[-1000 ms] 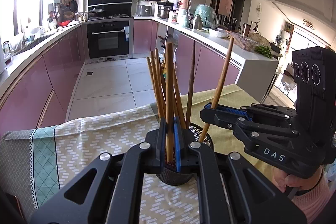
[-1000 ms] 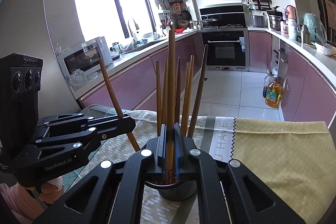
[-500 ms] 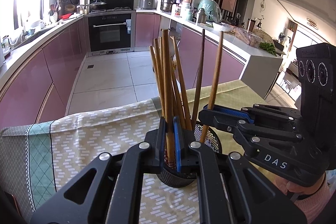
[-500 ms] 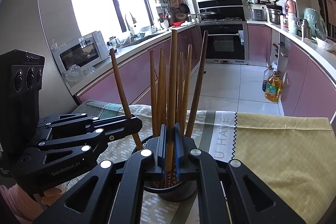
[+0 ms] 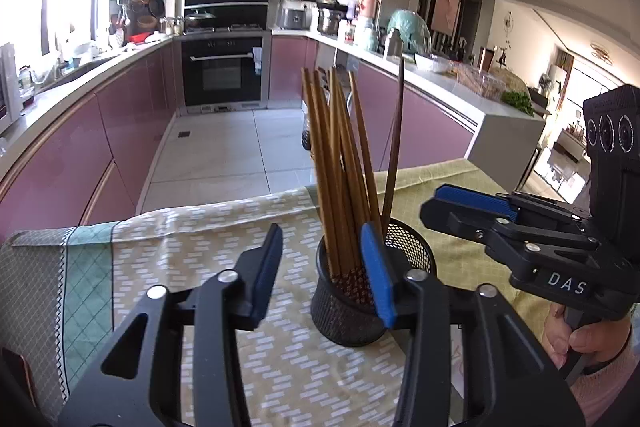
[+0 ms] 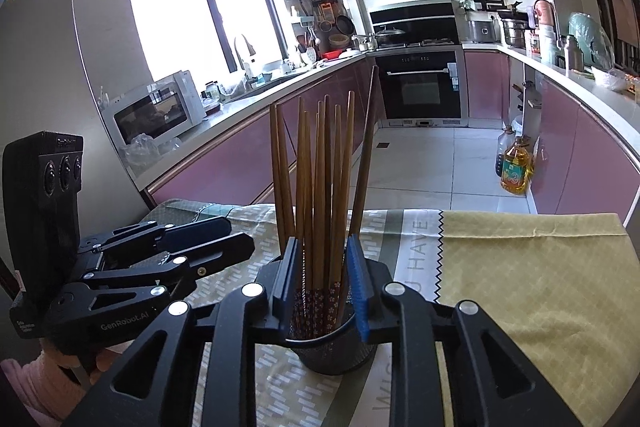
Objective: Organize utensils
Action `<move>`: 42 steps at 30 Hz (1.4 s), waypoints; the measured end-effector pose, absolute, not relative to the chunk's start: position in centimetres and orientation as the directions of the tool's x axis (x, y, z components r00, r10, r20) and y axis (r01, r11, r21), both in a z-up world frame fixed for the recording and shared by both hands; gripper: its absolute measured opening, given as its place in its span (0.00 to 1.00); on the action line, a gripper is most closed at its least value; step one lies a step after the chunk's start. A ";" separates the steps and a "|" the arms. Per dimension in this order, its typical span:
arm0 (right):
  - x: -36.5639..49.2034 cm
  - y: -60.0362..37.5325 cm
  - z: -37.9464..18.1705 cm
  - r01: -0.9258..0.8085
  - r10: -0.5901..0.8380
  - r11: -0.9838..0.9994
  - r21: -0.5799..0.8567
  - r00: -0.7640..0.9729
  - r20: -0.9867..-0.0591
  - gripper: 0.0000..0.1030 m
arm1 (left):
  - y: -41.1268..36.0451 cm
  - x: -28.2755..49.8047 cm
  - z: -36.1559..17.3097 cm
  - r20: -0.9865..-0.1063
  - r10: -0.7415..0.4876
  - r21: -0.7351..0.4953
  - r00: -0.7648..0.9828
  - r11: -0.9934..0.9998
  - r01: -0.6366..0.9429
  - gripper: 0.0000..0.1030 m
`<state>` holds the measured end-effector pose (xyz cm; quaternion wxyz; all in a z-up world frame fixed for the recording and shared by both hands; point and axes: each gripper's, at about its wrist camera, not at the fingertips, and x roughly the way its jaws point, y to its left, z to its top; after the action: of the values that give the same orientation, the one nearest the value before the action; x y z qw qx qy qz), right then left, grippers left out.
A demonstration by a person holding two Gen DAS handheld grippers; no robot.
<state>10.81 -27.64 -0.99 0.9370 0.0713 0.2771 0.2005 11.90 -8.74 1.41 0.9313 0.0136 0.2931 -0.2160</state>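
we are at the release step: the chopsticks (image 5: 340, 171) stand bunched and leaning in the black mesh holder (image 5: 372, 291) on the patterned tablecloth (image 5: 192, 251). our left gripper (image 5: 326, 273) has just been opening, its jaws moderately apart with nothing pressed between them. our right gripper (image 6: 324, 279) has just been opening too, its jaws narrowly parted around the sticks without pinching any. we judge both last sticks dropped in. next we need to draw both grippers back and up without brushing the tall sticks or tipping the holder.
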 end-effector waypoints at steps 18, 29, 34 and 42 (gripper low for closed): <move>2.1 -25.6 -2.7 -0.207 0.221 0.975 0.078 0.930 -0.294 0.93 | -0.9 1.9 -0.2 -0.343 -0.110 -0.010 0.933 0.993 0.114 0.94; -0.4 -24.7 -2.8 -0.155 0.169 0.985 0.075 0.955 -0.245 0.93 | 0.5 -1.6 0.3 -0.252 -0.082 -0.023 0.964 0.997 0.079 0.95; -0.9 -24.7 -2.9 -0.144 0.158 0.987 0.078 0.957 -0.242 0.93 | 0.4 -2.1 0.4 -0.240 -0.086 -0.036 0.967 0.996 0.079 0.94; -1.5 -25.0 -2.9 -0.126 0.141 0.989 0.078 0.962 -0.235 0.93 | 0.6 -2.7 0.5 -0.228 -0.083 -0.037 0.970 0.996 0.076 0.94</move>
<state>-1.46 -25.01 -2.87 0.9899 0.0312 0.1207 0.0672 -2.71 0.57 0.47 0.9924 -0.0139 0.1157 -0.0401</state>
